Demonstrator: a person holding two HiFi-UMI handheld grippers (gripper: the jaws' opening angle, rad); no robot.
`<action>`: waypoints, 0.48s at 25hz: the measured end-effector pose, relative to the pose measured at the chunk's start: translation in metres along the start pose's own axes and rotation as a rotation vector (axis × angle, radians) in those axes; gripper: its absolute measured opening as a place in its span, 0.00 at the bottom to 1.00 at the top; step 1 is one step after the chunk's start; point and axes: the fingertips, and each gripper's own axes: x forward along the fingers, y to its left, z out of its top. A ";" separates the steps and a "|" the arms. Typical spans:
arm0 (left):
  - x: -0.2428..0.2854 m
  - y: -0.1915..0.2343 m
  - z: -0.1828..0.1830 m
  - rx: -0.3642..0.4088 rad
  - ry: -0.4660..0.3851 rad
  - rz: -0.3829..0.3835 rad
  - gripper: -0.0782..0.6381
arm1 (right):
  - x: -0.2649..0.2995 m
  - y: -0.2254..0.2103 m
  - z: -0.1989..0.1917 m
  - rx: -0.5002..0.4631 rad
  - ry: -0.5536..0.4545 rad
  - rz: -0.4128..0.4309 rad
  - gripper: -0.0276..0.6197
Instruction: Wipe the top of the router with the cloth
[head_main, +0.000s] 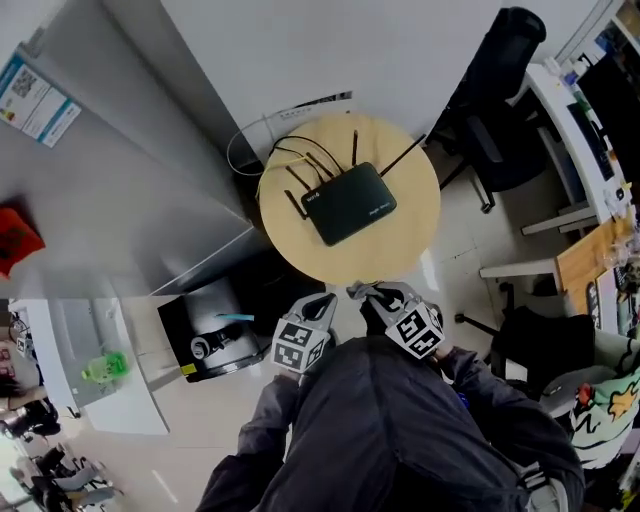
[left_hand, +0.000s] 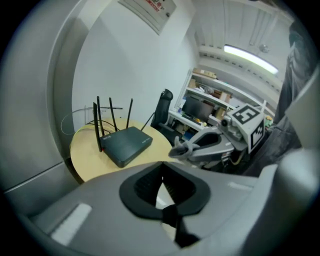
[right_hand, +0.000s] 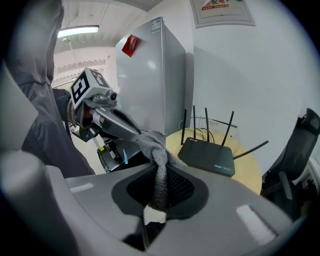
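Right claw (right_hand: 155, 207) squeezed tight on grey cloth (right_hand: 159, 165); cloth bunches up past claw tips. Left claw (left_hand: 170, 214) closed, nothing inside, tips just beside cloth. Black router (right_hand: 209, 156) ahead of both claws, not touched, flat on round table (right_hand: 249, 175). Thin aerials (right_hand: 205, 122) point up at far side.
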 end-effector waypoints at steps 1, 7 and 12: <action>0.011 0.002 0.012 -0.010 -0.002 0.019 0.11 | 0.002 -0.018 0.001 -0.016 0.000 0.014 0.10; 0.049 0.007 0.056 -0.044 0.011 0.111 0.11 | 0.027 -0.096 0.002 -0.054 0.003 0.102 0.10; 0.060 0.017 0.059 -0.090 0.051 0.162 0.11 | 0.069 -0.132 0.008 -0.130 0.044 0.161 0.10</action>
